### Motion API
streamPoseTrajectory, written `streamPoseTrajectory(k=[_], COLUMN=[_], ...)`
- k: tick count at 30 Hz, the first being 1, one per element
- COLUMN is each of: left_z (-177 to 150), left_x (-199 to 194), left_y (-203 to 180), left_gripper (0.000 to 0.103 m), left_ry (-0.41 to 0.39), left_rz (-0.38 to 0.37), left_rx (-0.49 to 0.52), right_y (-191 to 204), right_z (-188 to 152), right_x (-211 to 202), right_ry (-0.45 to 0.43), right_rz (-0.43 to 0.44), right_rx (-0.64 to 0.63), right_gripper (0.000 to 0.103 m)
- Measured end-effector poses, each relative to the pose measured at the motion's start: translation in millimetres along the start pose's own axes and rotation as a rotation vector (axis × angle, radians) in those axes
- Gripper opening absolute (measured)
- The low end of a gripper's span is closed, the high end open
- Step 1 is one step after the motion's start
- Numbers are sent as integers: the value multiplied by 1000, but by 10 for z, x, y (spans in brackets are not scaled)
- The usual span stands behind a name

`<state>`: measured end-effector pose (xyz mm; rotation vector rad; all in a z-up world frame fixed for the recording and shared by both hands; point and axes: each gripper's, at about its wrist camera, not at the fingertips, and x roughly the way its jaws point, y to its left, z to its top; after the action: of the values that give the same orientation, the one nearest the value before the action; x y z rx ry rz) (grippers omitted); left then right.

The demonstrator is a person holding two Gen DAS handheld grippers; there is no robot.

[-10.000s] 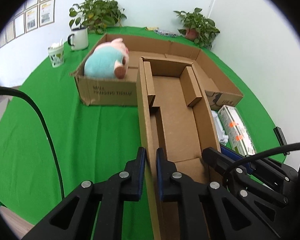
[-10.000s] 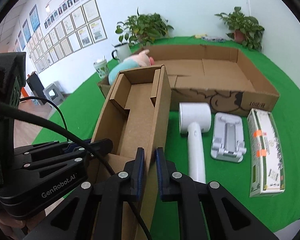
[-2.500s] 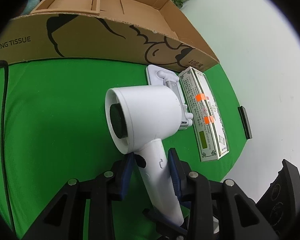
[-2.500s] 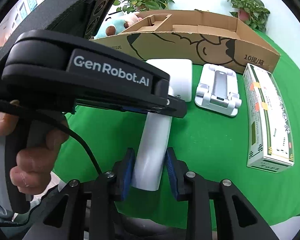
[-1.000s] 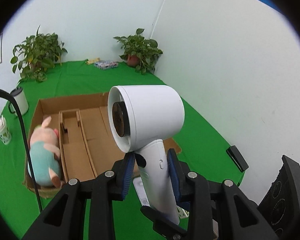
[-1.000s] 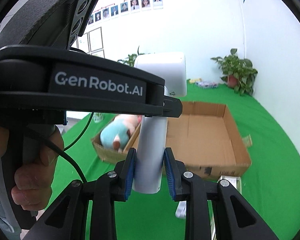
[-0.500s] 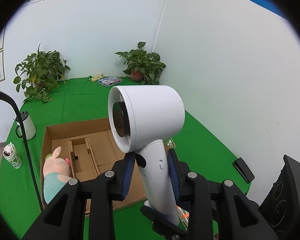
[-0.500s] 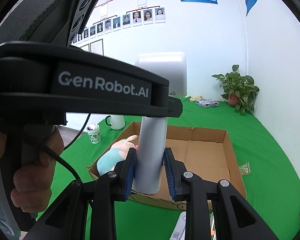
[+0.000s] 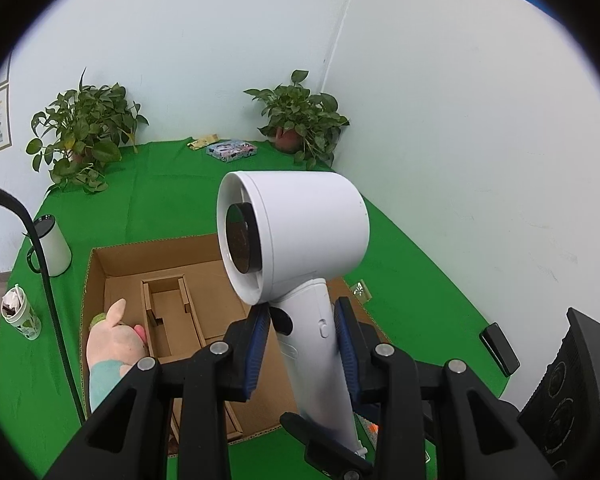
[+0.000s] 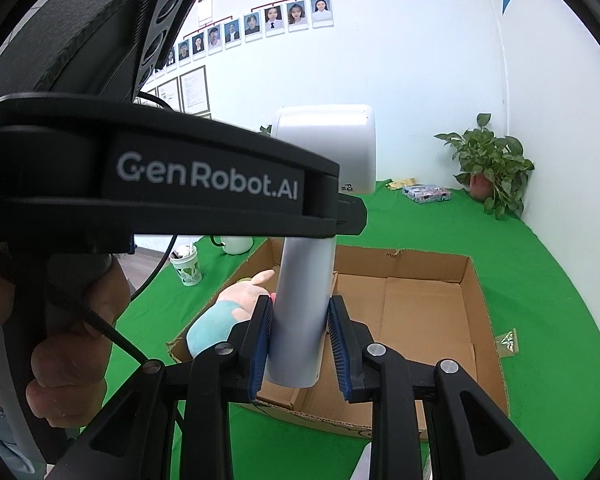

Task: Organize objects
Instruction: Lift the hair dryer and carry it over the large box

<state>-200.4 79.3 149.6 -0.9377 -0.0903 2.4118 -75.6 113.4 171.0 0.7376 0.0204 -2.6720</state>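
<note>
Above cardboard box (image 9: pixel 100 264), left gripper (image 9: pixel 302 344) and right gripper (image 10: pixel 300 340) both clamping hair dryer (image 9: pixel 296 232) handle; uneven pull risking slip

Both wrist views close behind their tongs, angled downward, sharing the cardboard box (image 9: pixel 100 264) ahead

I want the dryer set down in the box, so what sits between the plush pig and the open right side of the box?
In the left wrist view, a smaller cardboard insert stands inside the cardboard box, right beside the plush pig. Past it the box floor looks bare.
</note>
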Motion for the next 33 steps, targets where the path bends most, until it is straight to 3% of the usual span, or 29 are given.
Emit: streamPoseTrajectory(k=[11,33], left_z=[-87,-720], left_x=[569,1715], left_y=[257,819], left_gripper=[31,31], left_ry=[87,344], left_rz=[3,18], left_rx=[-50,-221], right_y=[-403,-1075], right_z=[-79,-916], right_x=[678,2070], right_ry=[102,393], right_rz=[28,99], right_rx=[52,200], right_gripper=[26,26])
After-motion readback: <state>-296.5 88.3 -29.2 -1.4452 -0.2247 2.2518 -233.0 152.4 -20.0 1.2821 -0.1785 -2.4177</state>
